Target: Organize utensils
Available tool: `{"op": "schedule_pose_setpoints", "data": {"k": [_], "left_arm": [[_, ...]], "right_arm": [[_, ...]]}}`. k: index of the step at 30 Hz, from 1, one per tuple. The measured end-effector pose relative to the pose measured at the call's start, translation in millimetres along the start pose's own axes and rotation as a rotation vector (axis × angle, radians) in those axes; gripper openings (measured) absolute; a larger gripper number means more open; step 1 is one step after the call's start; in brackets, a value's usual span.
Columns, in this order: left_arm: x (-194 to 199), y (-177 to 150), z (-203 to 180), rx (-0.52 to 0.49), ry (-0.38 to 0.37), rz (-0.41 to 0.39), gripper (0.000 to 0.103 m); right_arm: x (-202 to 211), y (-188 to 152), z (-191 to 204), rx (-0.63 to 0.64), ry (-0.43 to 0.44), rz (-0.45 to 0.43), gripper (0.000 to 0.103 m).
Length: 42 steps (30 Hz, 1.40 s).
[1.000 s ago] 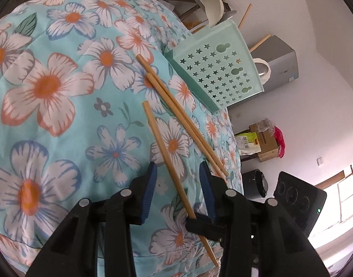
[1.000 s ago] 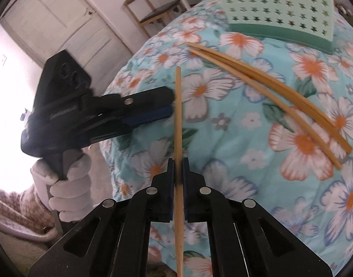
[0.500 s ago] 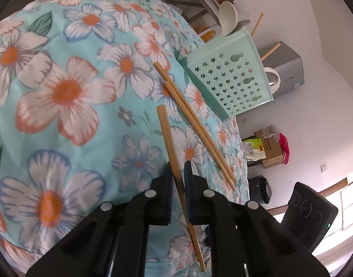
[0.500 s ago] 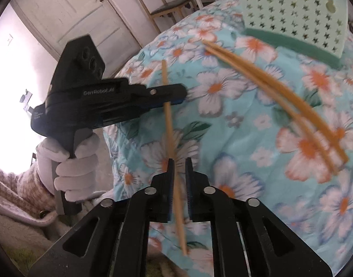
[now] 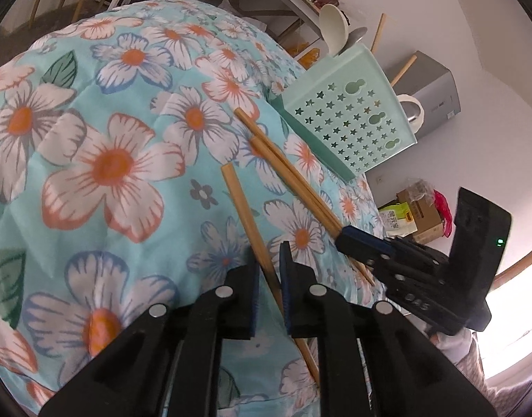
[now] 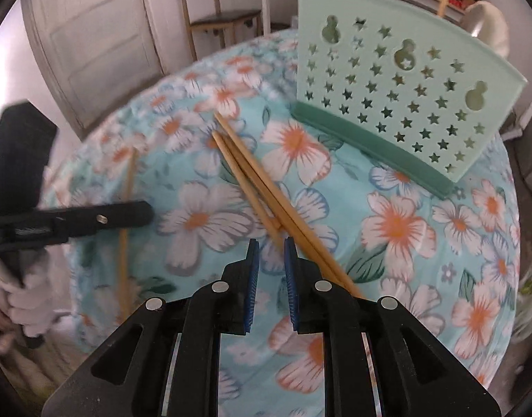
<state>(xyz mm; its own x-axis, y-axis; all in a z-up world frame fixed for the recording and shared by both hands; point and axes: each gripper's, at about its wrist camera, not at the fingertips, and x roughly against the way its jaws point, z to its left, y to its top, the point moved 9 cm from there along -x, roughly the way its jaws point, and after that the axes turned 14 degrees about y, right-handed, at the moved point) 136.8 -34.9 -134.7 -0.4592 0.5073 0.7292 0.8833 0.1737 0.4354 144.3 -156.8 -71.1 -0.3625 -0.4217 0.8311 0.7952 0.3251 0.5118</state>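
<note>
Where floral cloth (image 5: 109,160) lies, slim tan wooden chopstick (image 5: 243,215), square-ended, unpainted

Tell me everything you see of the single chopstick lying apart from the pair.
The single chopstick is a plain, light wooden stick, squared at its thick end, straight and unbroken. It lies flat on the floral cloth, beside the pair without touching it. Its lower half runs between the left gripper's blue pads, whose jaws are opening slightly.
</note>
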Motion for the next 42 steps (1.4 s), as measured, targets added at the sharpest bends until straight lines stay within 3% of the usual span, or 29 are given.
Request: {"op": "schedule_pose_setpoints", "data": {"k": [5,9,16,27,29,32,36,42], "left_arm": [[-3,0,0,-0.008,-0.001,0.0,0.011],[-2,0,0,-0.011,-0.002,0.001,0.011],[-2,1,0,-0.011,-0.002,0.002,0.012],[-1,0,0,-0.004,-0.007,0.009,0.012],[-1,0,0,-0.004,-0.008,0.012,0.012],[-1,-1,1,0.007,-0.013,0.019,0.012],[-1,-1,3,0.022,-0.016,0.024,0.012],[9,4,1,0.001,-0.007,-0.017,0.011]], "right_arm": [[-6,5,0,0.03,-0.017,0.015,0.018],[-15,5,9,0.051,0.0,0.052,0.032],[-18,7,38,0.061,0.081,0.116,0.031],[-54,44,52,0.116,0.088,0.127,0.03],[-62,51,54,0.112,0.101,0.123,0.027],[-69,56,53,0.091,0.112,0.12,0.009],[-57,60,49,0.044,0.142,0.084,0.004],[-16,79,53,0.004,0.161,-0.05,0.004]]}}
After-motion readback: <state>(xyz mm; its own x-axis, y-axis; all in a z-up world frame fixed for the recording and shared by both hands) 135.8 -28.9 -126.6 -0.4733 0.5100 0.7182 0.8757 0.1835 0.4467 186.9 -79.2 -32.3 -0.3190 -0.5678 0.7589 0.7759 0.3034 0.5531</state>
